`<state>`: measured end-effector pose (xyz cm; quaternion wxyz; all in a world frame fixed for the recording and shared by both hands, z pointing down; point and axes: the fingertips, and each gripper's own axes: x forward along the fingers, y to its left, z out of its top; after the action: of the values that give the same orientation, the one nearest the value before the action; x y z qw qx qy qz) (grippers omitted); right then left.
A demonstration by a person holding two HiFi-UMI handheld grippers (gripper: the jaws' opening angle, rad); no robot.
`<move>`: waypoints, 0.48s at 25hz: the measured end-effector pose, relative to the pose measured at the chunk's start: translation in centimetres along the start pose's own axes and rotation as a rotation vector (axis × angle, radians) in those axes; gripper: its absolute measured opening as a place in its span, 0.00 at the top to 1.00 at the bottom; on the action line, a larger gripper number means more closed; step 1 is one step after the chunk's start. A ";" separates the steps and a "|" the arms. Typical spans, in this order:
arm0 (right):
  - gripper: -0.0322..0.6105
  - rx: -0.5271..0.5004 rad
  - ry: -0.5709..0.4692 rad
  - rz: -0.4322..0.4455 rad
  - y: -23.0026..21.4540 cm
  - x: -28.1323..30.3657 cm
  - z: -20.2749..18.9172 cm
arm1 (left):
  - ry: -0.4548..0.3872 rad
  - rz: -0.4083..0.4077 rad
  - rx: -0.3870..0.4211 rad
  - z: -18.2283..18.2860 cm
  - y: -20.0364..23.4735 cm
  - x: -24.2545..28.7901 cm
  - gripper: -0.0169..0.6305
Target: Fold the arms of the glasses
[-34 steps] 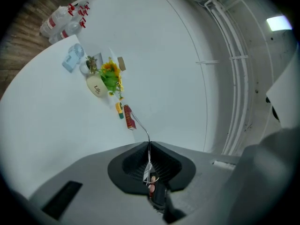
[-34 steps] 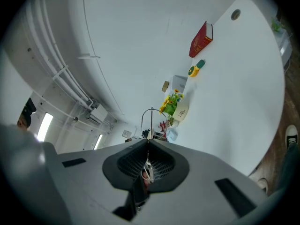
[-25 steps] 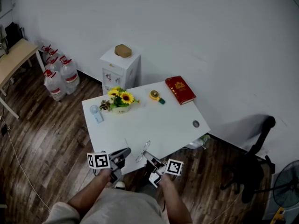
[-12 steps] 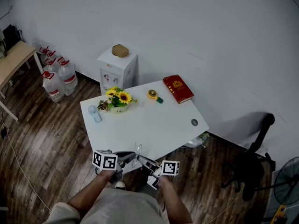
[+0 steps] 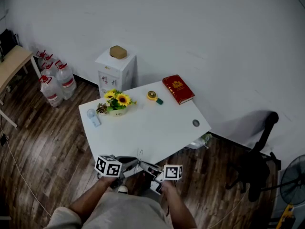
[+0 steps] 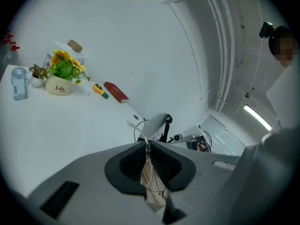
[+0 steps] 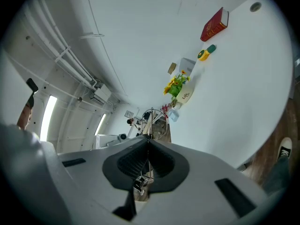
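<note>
Thin wire-rimmed glasses (image 5: 140, 155) hang in the air just off the near edge of the white table (image 5: 143, 128), between my two grippers. My left gripper (image 5: 134, 161) comes in from the left and is shut on the frame. In the left gripper view the wire runs out from between the closed jaws of that gripper (image 6: 147, 144) to a lens rim (image 6: 145, 129). From the right, my right gripper (image 5: 147, 166) is shut on the glasses too. The right gripper view shows this gripper (image 7: 148, 139) with a round rim (image 7: 154, 118) sticking out past the tips.
On the table stand a pot of sunflowers (image 5: 116, 104), a small hand fan (image 5: 92, 117), a yellow tape measure (image 5: 153, 97), a red book (image 5: 178, 89) and a cable grommet (image 5: 196, 123). Behind are a white cabinet (image 5: 116, 70) and water bottles (image 5: 55, 82). An office chair (image 5: 259, 161) stands at the right.
My left gripper has moved right and rolled, coming closer to the right gripper. The glasses between them look drawn together. The right gripper has shifted slightly left.
</note>
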<state>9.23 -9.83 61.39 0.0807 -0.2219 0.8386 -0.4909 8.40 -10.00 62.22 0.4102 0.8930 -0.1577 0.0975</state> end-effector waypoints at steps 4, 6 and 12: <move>0.93 0.015 -0.010 0.012 0.2 -0.1 0.1 | 0.016 -0.010 0.026 0.1 0.0 0.1 0.91; 0.93 0.011 -0.012 -0.003 0.0 -0.2 0.2 | 0.015 -0.027 0.023 0.4 0.0 -0.1 0.87; 0.93 0.005 -0.038 -0.013 -0.5 0.0 0.9 | -0.007 -0.026 0.086 1.7 -0.1 -0.8 0.80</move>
<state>9.72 -10.77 61.35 0.0941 -0.2365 0.8342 -0.4892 7.74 -11.02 60.82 0.3722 0.9120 -0.1431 0.0959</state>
